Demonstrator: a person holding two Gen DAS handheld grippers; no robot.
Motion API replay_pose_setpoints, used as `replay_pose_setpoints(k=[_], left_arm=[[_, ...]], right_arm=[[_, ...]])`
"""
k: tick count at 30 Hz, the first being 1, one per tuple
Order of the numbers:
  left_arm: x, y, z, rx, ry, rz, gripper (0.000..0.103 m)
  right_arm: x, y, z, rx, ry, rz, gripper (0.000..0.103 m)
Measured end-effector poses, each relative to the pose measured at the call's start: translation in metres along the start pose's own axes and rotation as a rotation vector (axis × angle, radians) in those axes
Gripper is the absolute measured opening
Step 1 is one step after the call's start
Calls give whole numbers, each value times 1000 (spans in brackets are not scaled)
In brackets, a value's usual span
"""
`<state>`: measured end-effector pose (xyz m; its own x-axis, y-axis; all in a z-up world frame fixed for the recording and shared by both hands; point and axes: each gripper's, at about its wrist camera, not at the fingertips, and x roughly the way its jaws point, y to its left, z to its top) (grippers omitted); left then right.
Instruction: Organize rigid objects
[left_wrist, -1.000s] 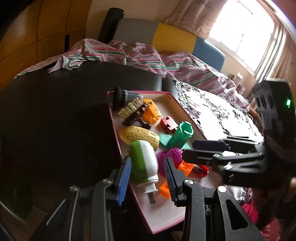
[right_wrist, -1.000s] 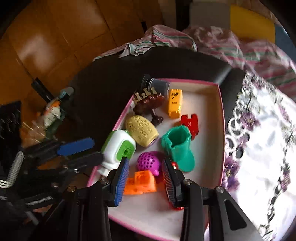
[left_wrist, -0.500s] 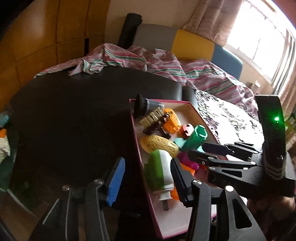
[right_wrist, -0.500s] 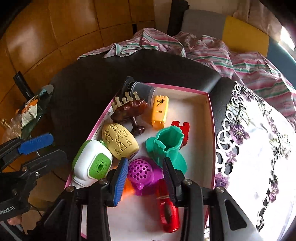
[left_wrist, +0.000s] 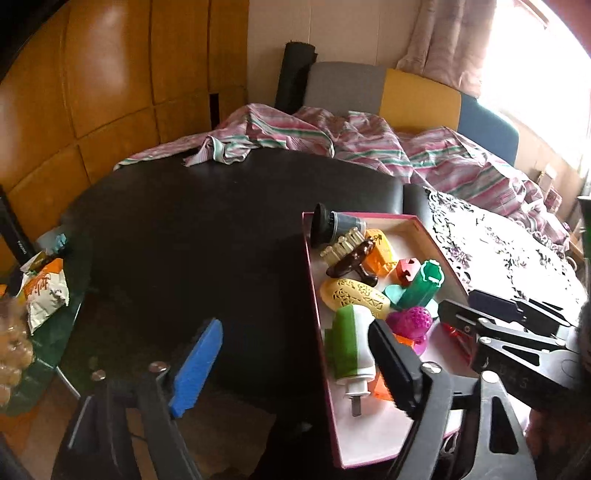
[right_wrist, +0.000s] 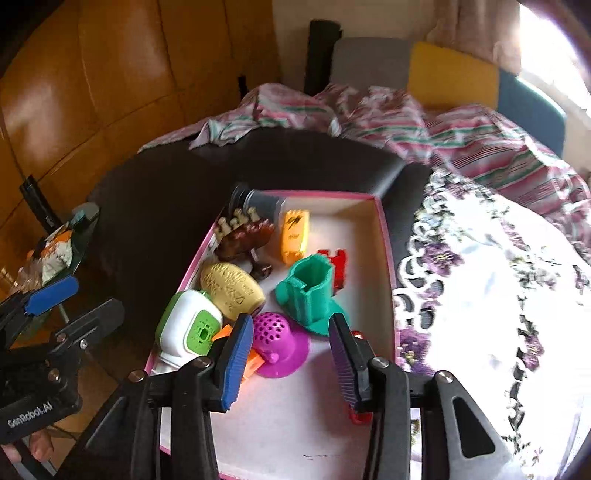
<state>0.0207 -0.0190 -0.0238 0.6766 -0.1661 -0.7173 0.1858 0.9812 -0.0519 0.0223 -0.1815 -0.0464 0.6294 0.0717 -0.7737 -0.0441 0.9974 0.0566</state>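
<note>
2 grippers over a pink box (right_wrist: 386, 236) of small plastic toys, both letting go

The left gripper (left_wrist: 295, 363) is opening wide and holds nothing; the green-and-white bottle (left_wrist: 349, 345) lies free in the box, just beside its right finger. The right gripper (right_wrist: 291, 363) is opening a little, empty, above the purple strainer (right_wrist: 277, 341), with the green cup (right_wrist: 310, 291) just beyond. This looks like the release after placing toys; next, each gripper needs to lift clear and find another toy, though none shows on the dark counter (left_wrist: 192, 229)
</note>
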Motion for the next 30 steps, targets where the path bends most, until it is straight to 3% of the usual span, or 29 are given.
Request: replay_pose_setpoints(k=[3, 13, 18, 30], left_arm=[[-8, -5, -1, -10, -21, 4, 103], [-29, -19, -5, -17, -64, -4, 103], [-29, -21, -4, -21, -57, 49, 103], [-31, -18, -6, -37, -83, 77, 101]], right_arm=[[-14, -1, -3, 27, -43, -29, 43], [-19, -2, -13, 45, -37, -45, 43], [-24, -4, -14, 50, -50, -52, 43], [-24, -1, -13, 40, -59, -50, 43]])
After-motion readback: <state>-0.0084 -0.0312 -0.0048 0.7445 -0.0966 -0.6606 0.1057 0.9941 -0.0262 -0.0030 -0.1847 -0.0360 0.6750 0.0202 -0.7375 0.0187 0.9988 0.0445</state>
